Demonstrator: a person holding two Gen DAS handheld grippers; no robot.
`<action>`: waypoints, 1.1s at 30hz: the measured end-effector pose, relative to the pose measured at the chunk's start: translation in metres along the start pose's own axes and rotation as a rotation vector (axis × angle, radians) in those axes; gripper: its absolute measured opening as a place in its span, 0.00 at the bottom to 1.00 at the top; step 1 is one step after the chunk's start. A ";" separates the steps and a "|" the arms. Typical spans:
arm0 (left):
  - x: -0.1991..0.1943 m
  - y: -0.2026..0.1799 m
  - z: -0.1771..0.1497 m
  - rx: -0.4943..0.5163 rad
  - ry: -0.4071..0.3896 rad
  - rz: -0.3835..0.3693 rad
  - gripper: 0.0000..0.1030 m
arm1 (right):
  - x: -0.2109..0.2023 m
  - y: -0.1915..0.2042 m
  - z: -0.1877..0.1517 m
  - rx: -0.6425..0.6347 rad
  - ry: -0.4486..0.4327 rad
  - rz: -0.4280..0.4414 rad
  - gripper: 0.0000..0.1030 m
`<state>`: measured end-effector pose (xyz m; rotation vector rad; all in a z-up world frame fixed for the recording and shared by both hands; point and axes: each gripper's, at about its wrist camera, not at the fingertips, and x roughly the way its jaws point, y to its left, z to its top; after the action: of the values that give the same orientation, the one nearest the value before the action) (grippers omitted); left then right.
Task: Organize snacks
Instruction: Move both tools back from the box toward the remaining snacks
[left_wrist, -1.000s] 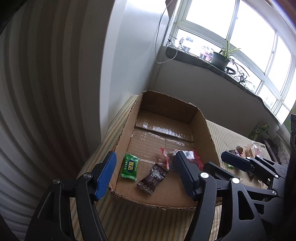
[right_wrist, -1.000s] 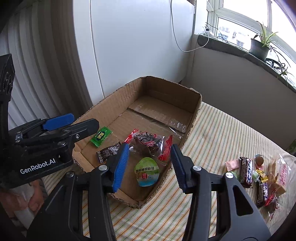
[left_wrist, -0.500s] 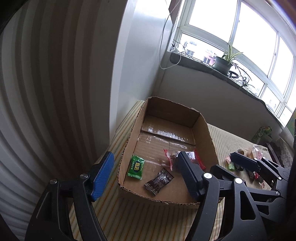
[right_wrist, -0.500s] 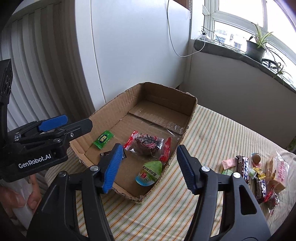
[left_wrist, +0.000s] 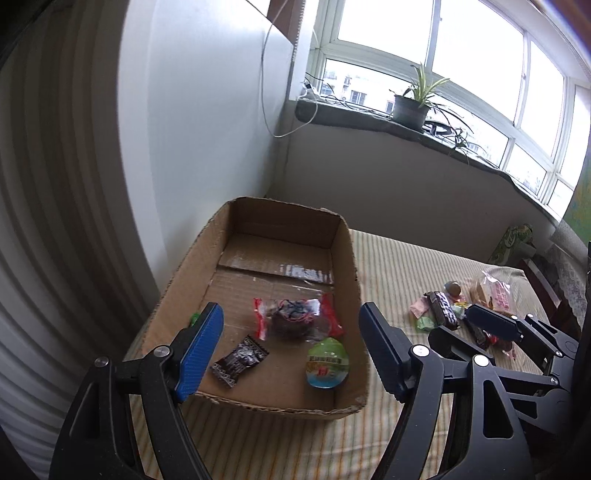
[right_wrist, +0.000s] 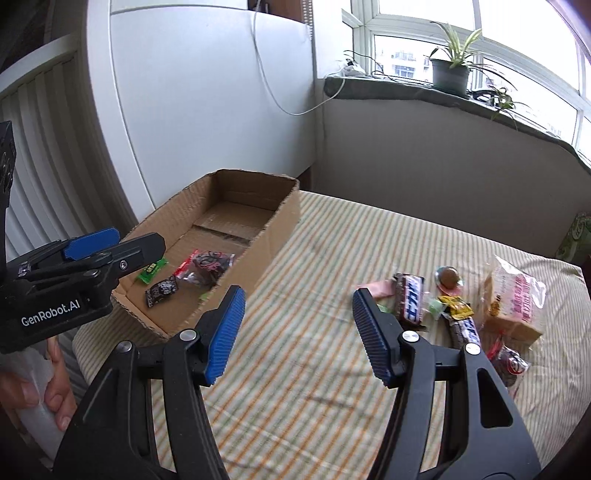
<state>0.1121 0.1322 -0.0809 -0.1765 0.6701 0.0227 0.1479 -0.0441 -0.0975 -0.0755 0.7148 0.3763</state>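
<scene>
So the bed (right_wrist: 332, 369) with the striped cover is my workspace, and the cardboard box (left_wrist: 347, 258) sits up at its 10 o'clock corner by the wall. I'd say I'm roughly a third done. Four snacks are in the box: a red-ended clear bag with a dark cake (left_wrist: 295, 319), a green jelly cup (left_wrist: 327, 363), a dark candy (left_wrist: 240, 360), and a little green packet (right_wrist: 152, 268) at about 9 o'clock of the others.

What's left is the pile (right_wrist: 461, 306) over at 3 o'clock on the bed: a big pink-printed bag (right_wrist: 513, 299), two chocolate bars (right_wrist: 410, 297), plus small wrapped bits I can't sort out.

My right gripper (right_wrist: 297, 334) is spread and empty over bare cover, between box and pile. My left gripper (left_wrist: 291, 350) has just been opening wider, nothing between its fingers, hanging over the box's near end.
</scene>
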 end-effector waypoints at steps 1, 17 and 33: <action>0.001 -0.011 0.000 0.014 0.002 -0.010 0.74 | -0.005 -0.013 -0.003 0.018 -0.004 -0.013 0.61; 0.009 -0.153 -0.003 0.208 0.041 -0.150 0.74 | -0.077 -0.166 -0.067 0.235 -0.021 -0.199 0.62; 0.014 -0.178 -0.012 0.245 0.064 -0.171 0.74 | -0.063 -0.175 -0.073 0.254 0.000 -0.195 0.62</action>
<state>0.1292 -0.0452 -0.0716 0.0022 0.7136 -0.2292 0.1215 -0.2405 -0.1218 0.0943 0.7434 0.0974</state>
